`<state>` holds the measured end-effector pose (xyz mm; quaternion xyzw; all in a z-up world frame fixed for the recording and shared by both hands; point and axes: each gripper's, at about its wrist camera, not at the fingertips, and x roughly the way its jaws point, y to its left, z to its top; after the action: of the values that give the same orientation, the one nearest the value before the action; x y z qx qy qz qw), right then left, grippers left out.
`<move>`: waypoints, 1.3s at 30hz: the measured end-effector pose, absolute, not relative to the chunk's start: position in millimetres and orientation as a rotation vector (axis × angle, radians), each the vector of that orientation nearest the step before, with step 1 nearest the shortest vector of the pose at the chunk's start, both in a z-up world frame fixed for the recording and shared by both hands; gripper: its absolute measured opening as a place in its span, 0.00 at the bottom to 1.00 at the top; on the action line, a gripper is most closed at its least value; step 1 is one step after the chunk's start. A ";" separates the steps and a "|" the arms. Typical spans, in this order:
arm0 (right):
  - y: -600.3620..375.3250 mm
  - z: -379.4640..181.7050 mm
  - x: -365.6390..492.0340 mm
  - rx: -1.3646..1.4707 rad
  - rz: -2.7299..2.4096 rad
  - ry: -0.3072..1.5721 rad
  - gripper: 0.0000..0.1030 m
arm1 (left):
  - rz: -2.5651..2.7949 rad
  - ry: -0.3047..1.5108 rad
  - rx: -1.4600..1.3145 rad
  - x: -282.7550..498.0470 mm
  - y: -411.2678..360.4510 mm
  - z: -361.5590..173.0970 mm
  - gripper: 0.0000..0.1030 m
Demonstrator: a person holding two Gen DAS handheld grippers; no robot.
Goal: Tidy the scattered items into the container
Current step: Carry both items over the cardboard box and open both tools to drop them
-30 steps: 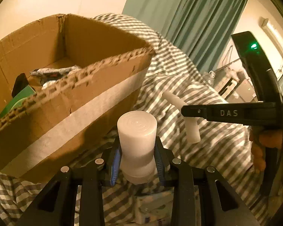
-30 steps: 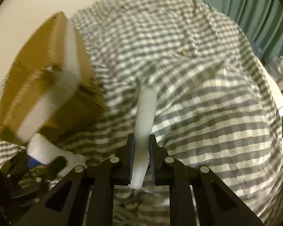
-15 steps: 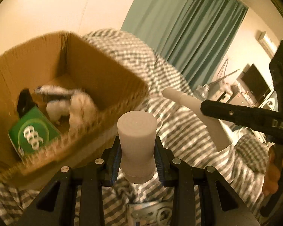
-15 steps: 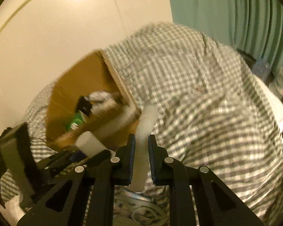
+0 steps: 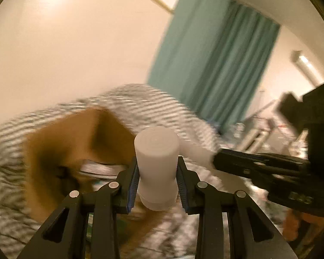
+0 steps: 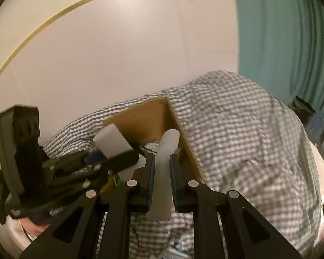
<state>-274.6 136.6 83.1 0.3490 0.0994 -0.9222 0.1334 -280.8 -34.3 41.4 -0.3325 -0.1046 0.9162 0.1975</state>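
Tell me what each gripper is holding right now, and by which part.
The left gripper holds a white bottle by its lower body, cap end forward. The right gripper holds a white tube around its middle, flat end trailing behind.

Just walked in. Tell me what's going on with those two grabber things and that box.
A person is tidying loose items on a checked bedspread into a cardboard box. The left gripper is clamped on a stubby white cylinder; the right gripper is clamped on a slim white tube. Both are held in the air near the open box, nothing released yet. The box already holds some items, too blurred to name.
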 end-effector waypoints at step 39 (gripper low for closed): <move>208.1 5.4 -183.0 1.174 -2.735 0.274 0.40 | 2.644 -0.236 -1.030 -192.7 -45.1 -35.1 0.78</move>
<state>-183.0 208.1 5.4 0.3918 0.0914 -0.9123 0.0763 -192.7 -45.1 -35.1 -0.3578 -0.0821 0.9186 0.1464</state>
